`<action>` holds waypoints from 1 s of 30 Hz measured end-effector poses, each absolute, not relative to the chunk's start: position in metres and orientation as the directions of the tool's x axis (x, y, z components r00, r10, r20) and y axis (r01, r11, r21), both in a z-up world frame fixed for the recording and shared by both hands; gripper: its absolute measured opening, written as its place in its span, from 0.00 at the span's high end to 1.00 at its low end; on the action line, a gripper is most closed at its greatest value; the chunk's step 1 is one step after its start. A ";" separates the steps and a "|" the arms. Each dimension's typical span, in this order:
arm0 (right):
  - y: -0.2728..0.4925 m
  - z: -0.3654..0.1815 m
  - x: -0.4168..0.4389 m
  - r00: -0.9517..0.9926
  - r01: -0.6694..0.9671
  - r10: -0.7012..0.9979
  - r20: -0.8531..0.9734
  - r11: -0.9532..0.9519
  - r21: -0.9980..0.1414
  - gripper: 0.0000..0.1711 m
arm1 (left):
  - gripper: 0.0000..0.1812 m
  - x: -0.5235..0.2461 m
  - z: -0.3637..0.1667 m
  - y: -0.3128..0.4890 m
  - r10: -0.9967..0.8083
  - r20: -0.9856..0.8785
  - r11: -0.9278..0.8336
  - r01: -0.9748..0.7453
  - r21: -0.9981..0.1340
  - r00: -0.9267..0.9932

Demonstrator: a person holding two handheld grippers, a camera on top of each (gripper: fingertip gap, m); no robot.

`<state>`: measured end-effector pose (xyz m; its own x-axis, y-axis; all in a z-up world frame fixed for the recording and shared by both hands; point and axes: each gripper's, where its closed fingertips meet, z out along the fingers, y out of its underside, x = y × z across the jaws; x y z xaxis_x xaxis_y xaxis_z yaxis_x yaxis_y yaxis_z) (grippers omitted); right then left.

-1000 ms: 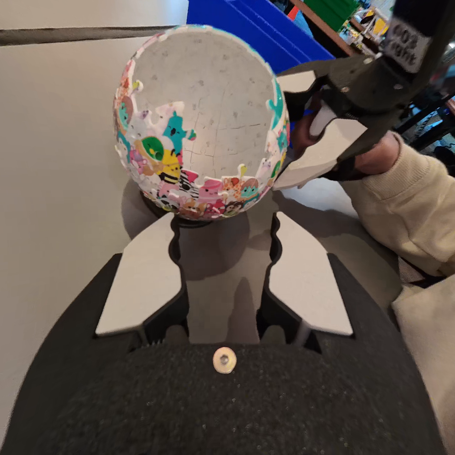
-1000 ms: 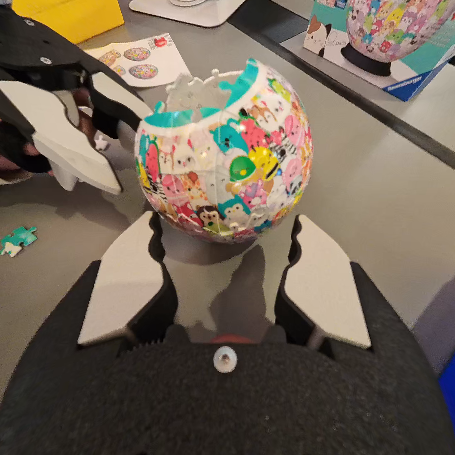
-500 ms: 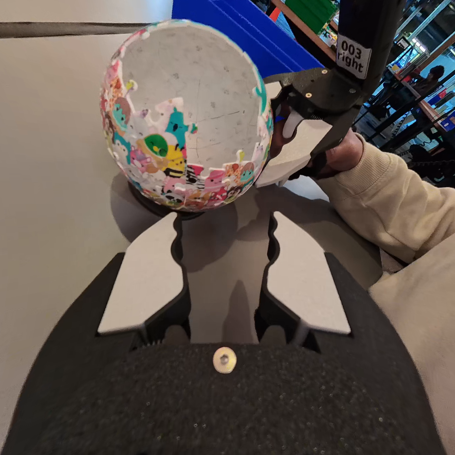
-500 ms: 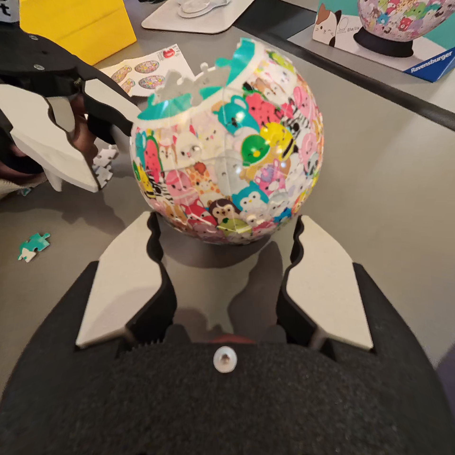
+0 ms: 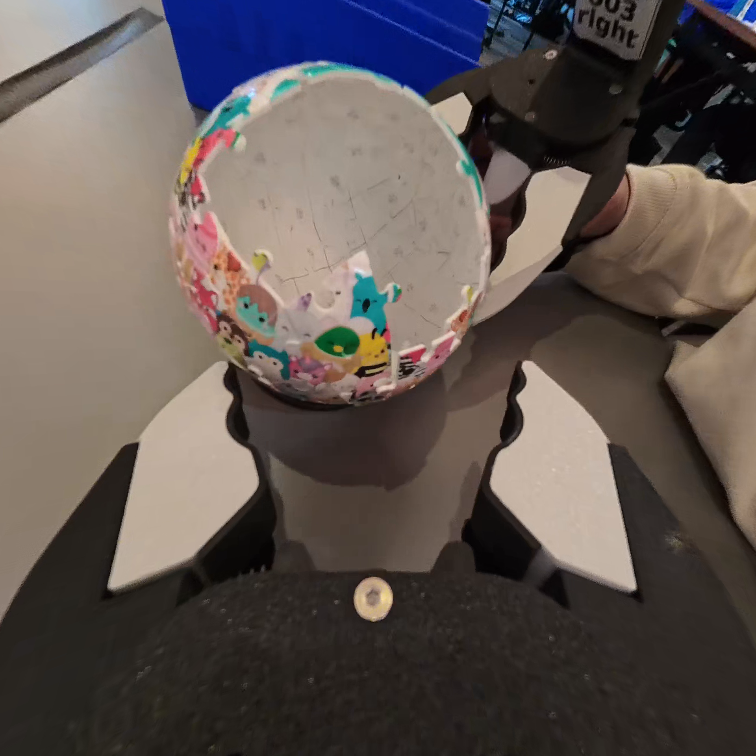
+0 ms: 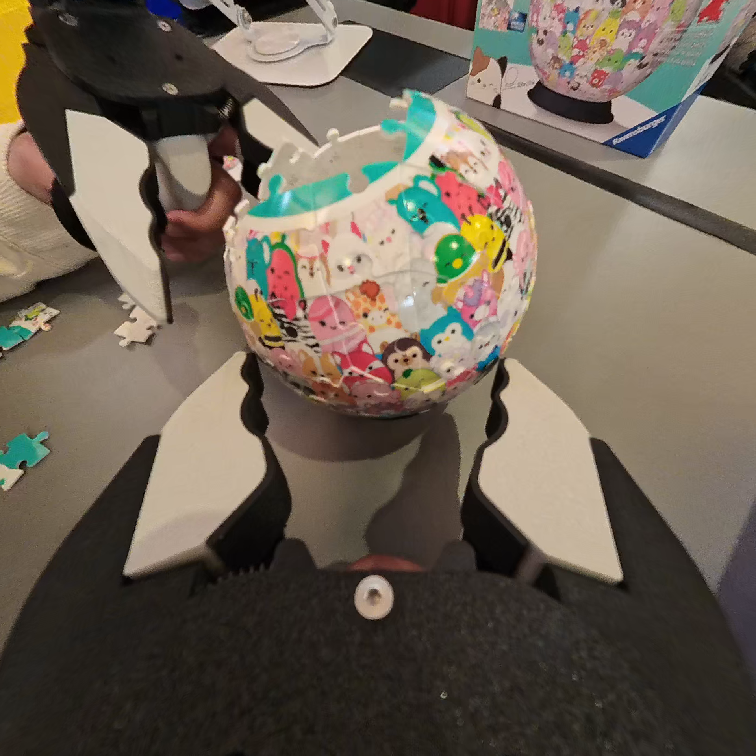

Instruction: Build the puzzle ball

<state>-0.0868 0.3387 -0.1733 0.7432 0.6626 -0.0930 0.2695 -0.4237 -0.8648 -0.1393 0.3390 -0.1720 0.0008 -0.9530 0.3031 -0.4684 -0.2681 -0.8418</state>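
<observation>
Puzzle ball [image 5: 327,229] has turned on its stand since before; both grippers' fingers stay spread, empty.

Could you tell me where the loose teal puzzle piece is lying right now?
In the right wrist view, the teal puzzle piece lies on the grey table at the far left edge, left of the puzzle ball.

Stand under puzzle ball [image 5: 327,229]: the ball is hiding it almost fully; only a dark sliver is showing.
Right gripper [image 5: 511,262]: its lower finger is passing behind the ball; its top is being cut by the edge.
Puzzle box [image 6: 605,69]: the upper edge is cutting it.
Loose pieces [image 6: 24,454]: the left edge is cutting some.
</observation>
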 end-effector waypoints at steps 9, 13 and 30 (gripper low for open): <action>0.345 -0.178 -0.087 0.558 0.233 0.773 -0.302 -0.495 -0.837 0.36 | 0.34 -0.145 -0.171 0.328 -0.949 0.310 -0.303 -0.444 -0.843 0.058; 0.345 -0.178 -0.085 0.479 0.158 0.764 -0.432 -0.559 -0.814 0.38 | 0.35 -0.157 -0.189 0.324 -0.951 0.294 -0.298 -0.516 -0.803 0.093; 0.345 -0.227 -0.091 0.529 0.560 0.841 -0.117 -0.449 -0.696 0.33 | 0.30 -0.134 -0.207 0.331 -0.920 0.386 -0.239 -0.683 -0.690 -0.067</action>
<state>-0.0909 0.3452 -0.2268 0.5287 0.8406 -0.1175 0.5598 -0.4494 -0.6962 -0.1345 0.3308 -0.2072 -0.0669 -0.9202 0.3857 -0.6833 -0.2394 -0.6898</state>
